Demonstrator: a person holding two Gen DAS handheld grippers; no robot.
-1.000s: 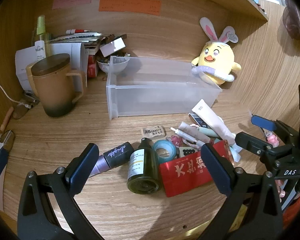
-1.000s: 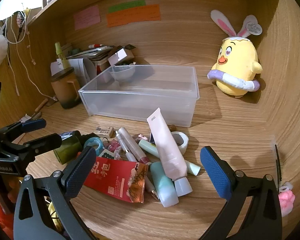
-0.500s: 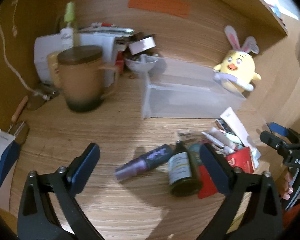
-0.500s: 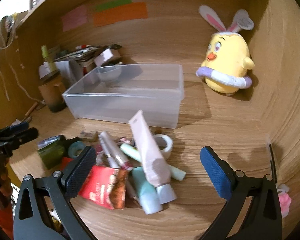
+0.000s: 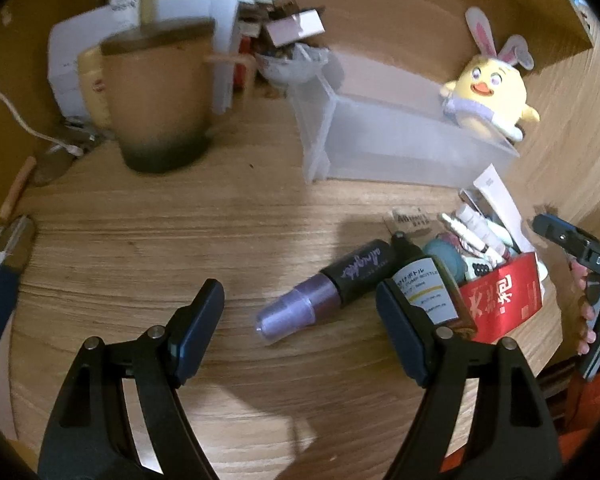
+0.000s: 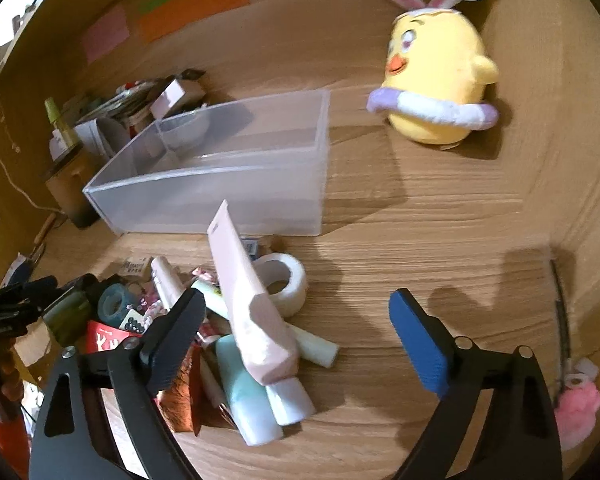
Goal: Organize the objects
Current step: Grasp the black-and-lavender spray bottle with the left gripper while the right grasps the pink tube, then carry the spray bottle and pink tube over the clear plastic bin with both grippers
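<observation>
A pile of toiletries lies on the wooden desk in front of a clear plastic bin [image 5: 400, 136] [image 6: 220, 176]. My left gripper [image 5: 300, 332] hovers over a purple spray bottle [image 5: 324, 296] with a black cap. Its jaws are closing, the bottle lies just ahead between them, and no pad touches it. A dark green pump bottle [image 5: 424, 288] sits by its right finger, next to a red packet [image 5: 500, 300]. My right gripper [image 6: 298, 342] is closing too, astride a pink tube [image 6: 248, 304] that rests on a mint tube [image 6: 244, 392], pads clear of it. A white tape roll [image 6: 282, 280] lies behind.
A lidded brown mug [image 5: 156, 100] stands at the back left before stacked papers and boxes. A yellow plush chick [image 6: 432, 80] sits right of the bin. A pink fluffy charm [image 6: 576, 412] lies at the far right. Each gripper shows at the edge of the other's view.
Both grippers have come lower and closer to the pile, and their jaws have narrowed. The left view swung left, so the purple bottle is now centred. The pink tube now lies between the right fingers.
</observation>
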